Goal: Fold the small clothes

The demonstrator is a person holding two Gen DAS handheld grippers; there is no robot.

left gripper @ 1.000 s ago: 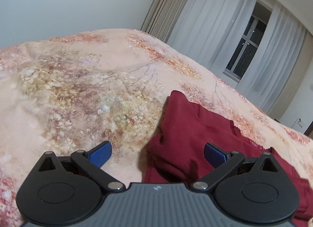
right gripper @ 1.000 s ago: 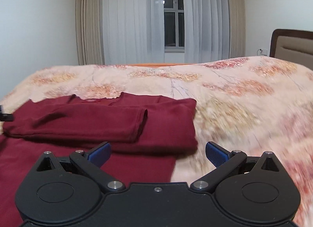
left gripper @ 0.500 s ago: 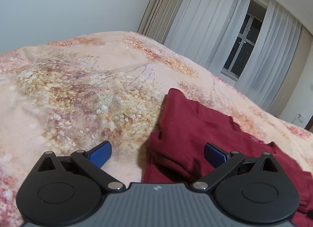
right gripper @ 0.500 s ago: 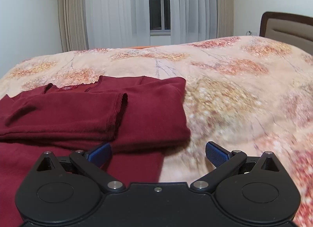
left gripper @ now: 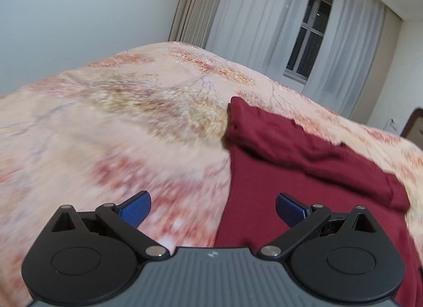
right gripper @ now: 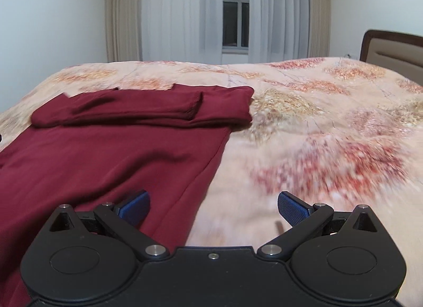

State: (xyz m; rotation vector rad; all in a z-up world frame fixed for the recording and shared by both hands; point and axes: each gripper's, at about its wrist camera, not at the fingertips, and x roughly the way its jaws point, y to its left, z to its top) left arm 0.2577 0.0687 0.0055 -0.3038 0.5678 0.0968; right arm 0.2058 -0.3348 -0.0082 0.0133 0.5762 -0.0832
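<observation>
Where the maroon garment (right gripper: 100, 164) nears the right claw (right gripper: 213, 207), its hem is cut off.

A floral peach bedspread (right gripper: 317, 127) covers the bed. Beyond its far edge hang sheer curtains (right gripper: 179, 16) over a window (right gripper: 235, 13); a headboard (right gripper: 394, 47) stands at the right edge.

White walls (right gripper: 53, 16), curtained window (right gripper: 235, 24), brown headboard (right gripper: 394, 47)

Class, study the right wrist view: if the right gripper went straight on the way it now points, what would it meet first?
Probably the right side edge of the maroon shirt where it meets the floral bedspread. The open right gripper straddles that edge. Depth is unclear, so which comes first is uncertain.
</observation>
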